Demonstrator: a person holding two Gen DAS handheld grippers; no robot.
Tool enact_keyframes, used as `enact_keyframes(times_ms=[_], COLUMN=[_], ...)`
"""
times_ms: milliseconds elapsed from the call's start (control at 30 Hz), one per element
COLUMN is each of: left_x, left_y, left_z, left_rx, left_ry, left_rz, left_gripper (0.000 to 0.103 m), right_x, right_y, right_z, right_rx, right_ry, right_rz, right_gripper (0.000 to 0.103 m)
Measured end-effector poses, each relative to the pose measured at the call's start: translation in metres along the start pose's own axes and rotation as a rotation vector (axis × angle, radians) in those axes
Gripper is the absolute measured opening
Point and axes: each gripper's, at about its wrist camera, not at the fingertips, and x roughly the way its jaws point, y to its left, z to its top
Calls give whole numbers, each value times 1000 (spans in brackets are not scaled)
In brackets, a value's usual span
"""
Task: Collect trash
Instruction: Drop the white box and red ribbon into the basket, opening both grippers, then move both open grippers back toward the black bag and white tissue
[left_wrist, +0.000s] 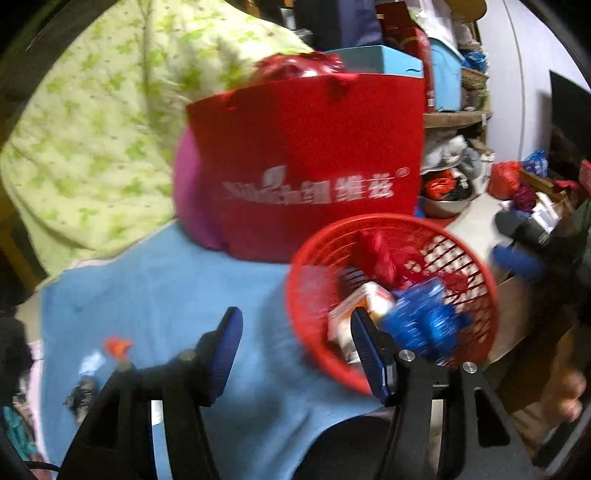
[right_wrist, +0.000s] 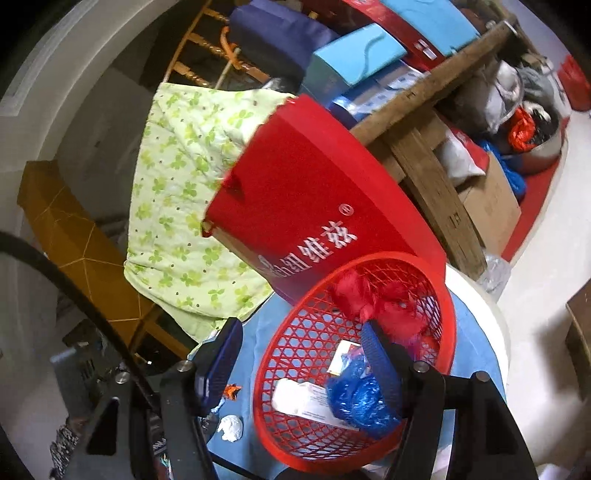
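Red basket (right_wrist: 354, 365) of trash (crumpled blue bag (right_wrist: 356, 397) inside)

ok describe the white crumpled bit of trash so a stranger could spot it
Start at the big red bag and drop to the red mesh basket on the blue cloth. Just outside the basket's left rim lies a crumpled white wad, the only white scrap there, below a small orange one.

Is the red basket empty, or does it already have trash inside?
Not empty. The red basket holds a crumpled blue bag, a red bag and white packaging; much of its mesh bottom still shows.
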Motion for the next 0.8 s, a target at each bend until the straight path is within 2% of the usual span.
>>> enact_keyframes(times_ms=[133,333,533,800], left_x=[-17,-47,-68,-84], left_y=[22,61,100,143], left_z=[-11,-28,-46,-70], left_rx=[-7,-47,-116,-188], left_ry=[-18,-60,-76,-84], left_rz=[103,202,261,320], left_gripper=[63,64,64,64], right_x=[-2,8,23,53], right_y=[31,83,128,165], right_z=[-4,-20,-43,-77], right_rx=[-63,-151,-242,-304], right_ry=[2,40,101,196], right_rz=[40,110,153,173], right_gripper=[71,71,71,71])
